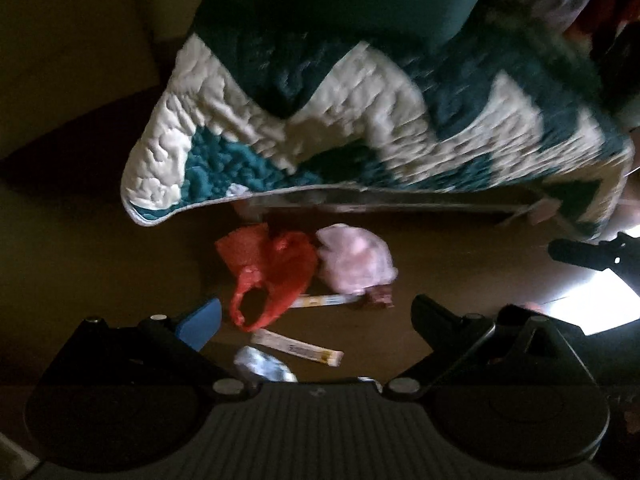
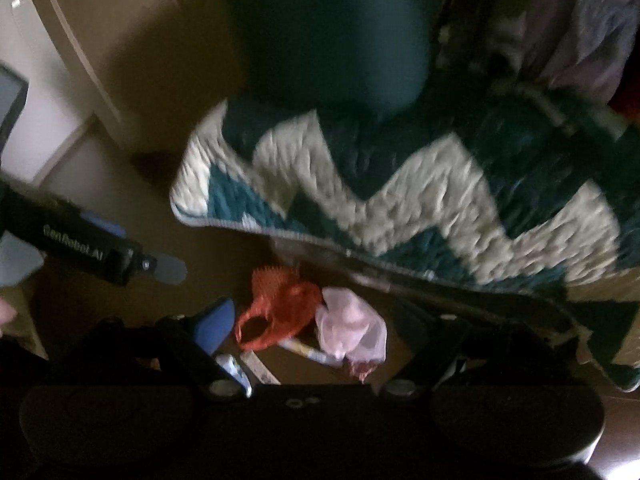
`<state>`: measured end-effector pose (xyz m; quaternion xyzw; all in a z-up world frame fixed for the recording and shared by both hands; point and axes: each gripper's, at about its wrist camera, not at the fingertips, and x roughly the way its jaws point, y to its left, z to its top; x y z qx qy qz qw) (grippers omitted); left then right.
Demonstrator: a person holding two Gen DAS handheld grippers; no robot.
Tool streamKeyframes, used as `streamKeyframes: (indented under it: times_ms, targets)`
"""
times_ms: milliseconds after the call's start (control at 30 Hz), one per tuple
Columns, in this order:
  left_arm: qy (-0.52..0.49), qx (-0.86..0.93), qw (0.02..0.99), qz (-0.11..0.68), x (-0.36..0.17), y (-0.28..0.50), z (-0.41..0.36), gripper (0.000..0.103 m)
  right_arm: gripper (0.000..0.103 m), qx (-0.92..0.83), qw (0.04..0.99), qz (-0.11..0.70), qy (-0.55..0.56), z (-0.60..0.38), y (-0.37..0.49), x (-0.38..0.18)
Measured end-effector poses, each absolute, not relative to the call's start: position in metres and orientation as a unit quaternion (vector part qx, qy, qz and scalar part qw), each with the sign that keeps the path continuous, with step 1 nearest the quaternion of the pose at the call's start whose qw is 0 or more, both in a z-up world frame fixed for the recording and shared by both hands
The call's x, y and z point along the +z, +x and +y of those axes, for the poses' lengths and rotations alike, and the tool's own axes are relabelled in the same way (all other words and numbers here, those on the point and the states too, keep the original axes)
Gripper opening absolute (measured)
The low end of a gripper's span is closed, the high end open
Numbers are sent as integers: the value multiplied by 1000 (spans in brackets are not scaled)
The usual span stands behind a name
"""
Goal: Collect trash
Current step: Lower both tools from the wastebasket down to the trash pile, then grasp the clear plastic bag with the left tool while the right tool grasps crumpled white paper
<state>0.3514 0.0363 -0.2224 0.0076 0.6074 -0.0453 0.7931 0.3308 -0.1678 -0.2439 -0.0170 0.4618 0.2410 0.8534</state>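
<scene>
Trash lies on the brown floor just below the bed's edge. A red mesh bag [image 1: 266, 276] lies next to a crumpled pink plastic bag [image 1: 356, 262]. Two yellow-white wrappers [image 1: 298, 347] [image 1: 324, 301], a small dark red wrapper [image 1: 380, 296] and a crumpled blue-white wrapper [image 1: 262, 366] lie close by. My left gripper [image 1: 316, 320] is open and empty, above the pile. My right gripper [image 2: 320, 336] is open and empty over the same red bag [image 2: 280, 312] and pink bag [image 2: 350, 330]. The left gripper also shows in the right wrist view [image 2: 132, 264].
A bed with a teal and white zigzag quilt [image 1: 360, 128] overhangs the floor behind the trash. A dark teal pillow [image 2: 320, 32] lies on it. A pale door or cabinet [image 2: 60, 60] stands at the left. Bright light falls on the floor at the right [image 1: 600, 304].
</scene>
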Motion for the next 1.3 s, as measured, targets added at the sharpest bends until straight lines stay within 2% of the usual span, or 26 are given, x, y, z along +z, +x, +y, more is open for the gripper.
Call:
streamKeyframes:
  times_ms: [167,333,633,833,1167,1267,1300]
  targets:
    - [40,-47,768,637,-273,375,42,102,85,259,826,498,-45,-152,349,-296]
    - [12,-20,710,704,-348,388,60,102,85,292,786,536,-103,-130,348,-353]
    - [8,-30,628,777,-462,376,76,102,84,340,688,622,-156,-106,307,-467]
    - [-16,-7,587,809,-531,365,89,102,84,356,639,658,-178,-95,279,-519]
    - [-10,-13,553,833,-600,346,85,101,81,385,585,677,-227,-82,259,-571]
    - [-3,-20,558,830,-607,342,81,101,77,383,584,675,-239,-80,256,-579]
    - [-3,-20,558,829,-608,341,82,101,71,382,583,676,-240,-80,256,-583]
